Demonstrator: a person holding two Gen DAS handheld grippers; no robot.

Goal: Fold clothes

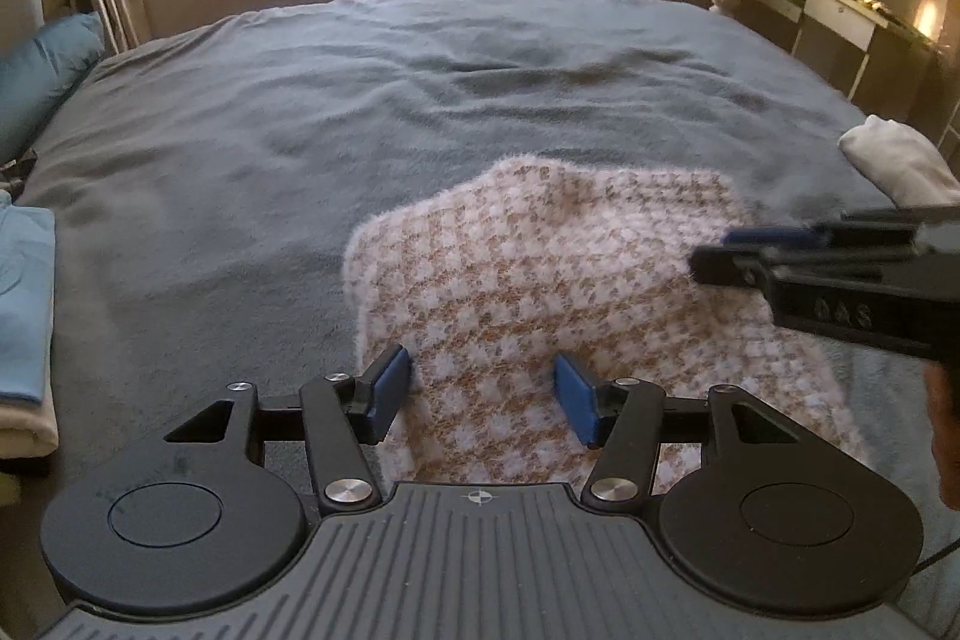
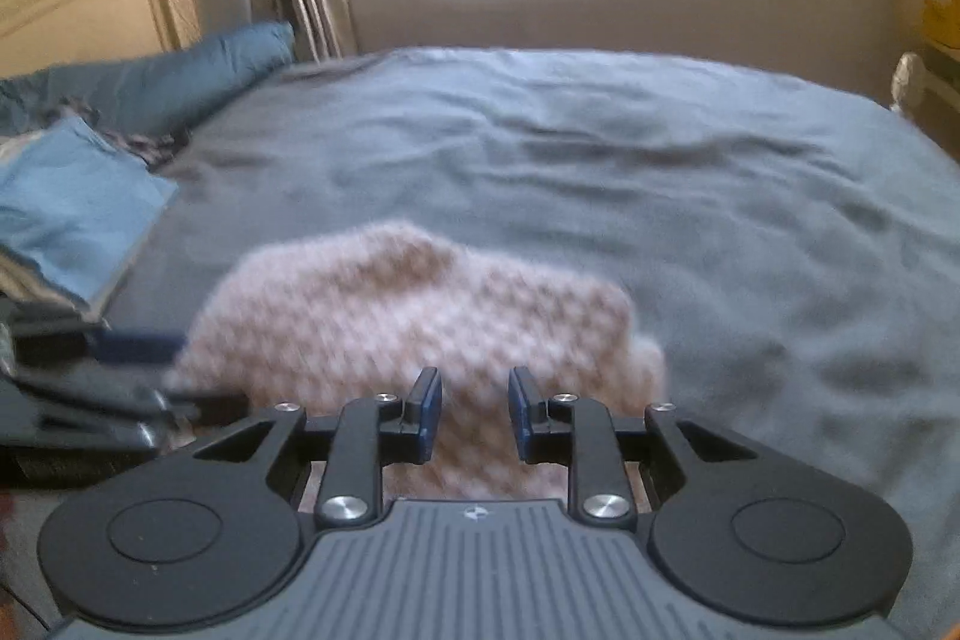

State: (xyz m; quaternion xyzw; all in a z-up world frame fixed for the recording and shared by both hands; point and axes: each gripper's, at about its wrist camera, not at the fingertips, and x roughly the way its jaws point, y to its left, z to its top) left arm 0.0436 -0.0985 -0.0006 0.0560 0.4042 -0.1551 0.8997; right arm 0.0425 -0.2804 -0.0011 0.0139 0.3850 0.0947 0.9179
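The checked knit garment [image 1: 540,292] is lying flat near the near edge of the bed [image 1: 360,100], its long axis running away from that edge toward the far side. The left claw [image 1: 483,400] is hanging released over its near left part. The right claw [image 2: 474,415], also released and empty, is hovering over its near right part, so each is equally near its own side.

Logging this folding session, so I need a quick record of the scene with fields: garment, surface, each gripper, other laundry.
garment: fuzzy brown-and-white checked knit, lying flat
surface: grey blanket on a bed
left gripper: open, over the knit's near edge
right gripper: open, over the knit
other laundry: folded blue clothes to the left; white garment to the right
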